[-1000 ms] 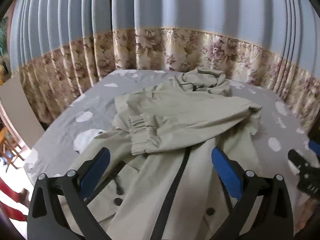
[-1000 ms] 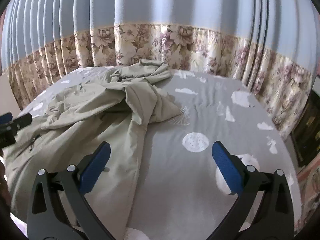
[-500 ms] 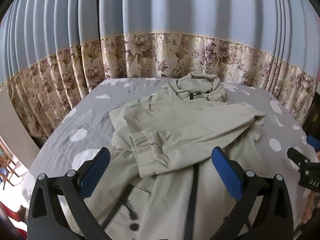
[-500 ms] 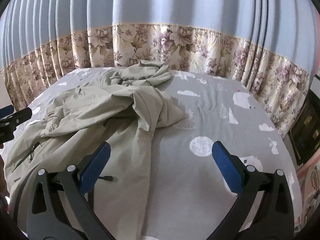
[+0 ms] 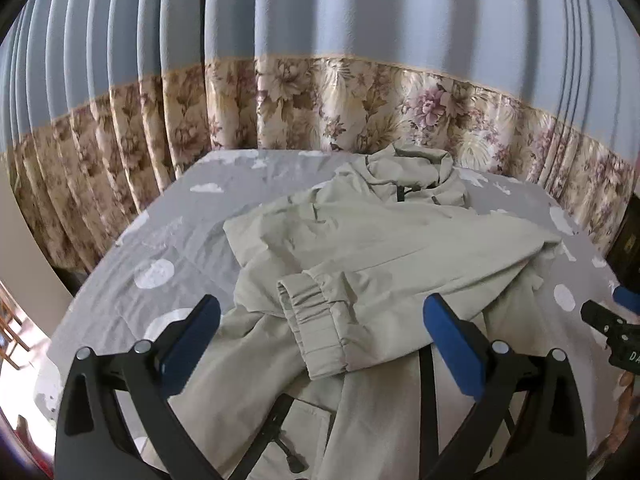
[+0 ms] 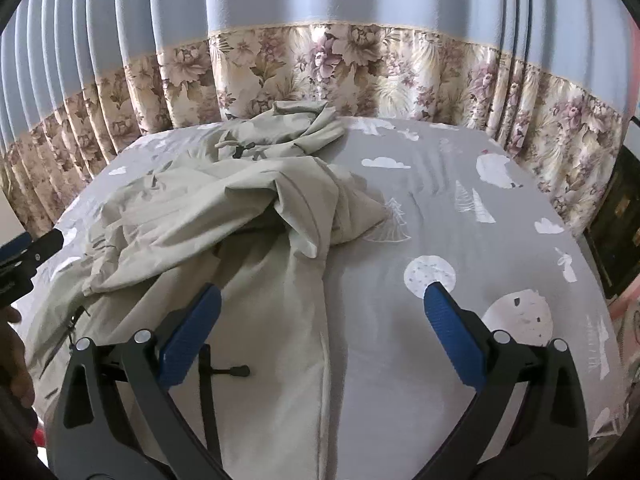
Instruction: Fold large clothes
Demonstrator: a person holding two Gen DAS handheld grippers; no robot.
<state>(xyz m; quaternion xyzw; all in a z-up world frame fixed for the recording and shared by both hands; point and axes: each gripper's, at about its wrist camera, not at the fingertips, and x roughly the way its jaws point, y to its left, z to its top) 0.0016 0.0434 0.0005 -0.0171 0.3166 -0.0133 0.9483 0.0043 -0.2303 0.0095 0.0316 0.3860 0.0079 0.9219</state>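
Fingers spread on both grippers, left (image 5: 320, 332) and right (image 6: 320, 332), holding nothing. Coat (image 5: 360, 264) lies rumpled on bed (image 6: 440, 208), sleeve (image 5: 316, 332) crossed over. Risk: pinching one layer only, fold drags bunched.

1. You're working in a home bedroom: a bed (image 6: 460, 208) fills most of both views.
2. Its grey sheet (image 5: 188, 236) is printed with white clouds, moons and trees, ordinary household bedding.
3. Behind the bed hang pleated curtains (image 6: 360, 4), pale blue above with a floral border (image 5: 320, 112) along the bottom.
4. A beige jacket (image 5: 360, 248) lies spread over the sheet, everyday laundry.
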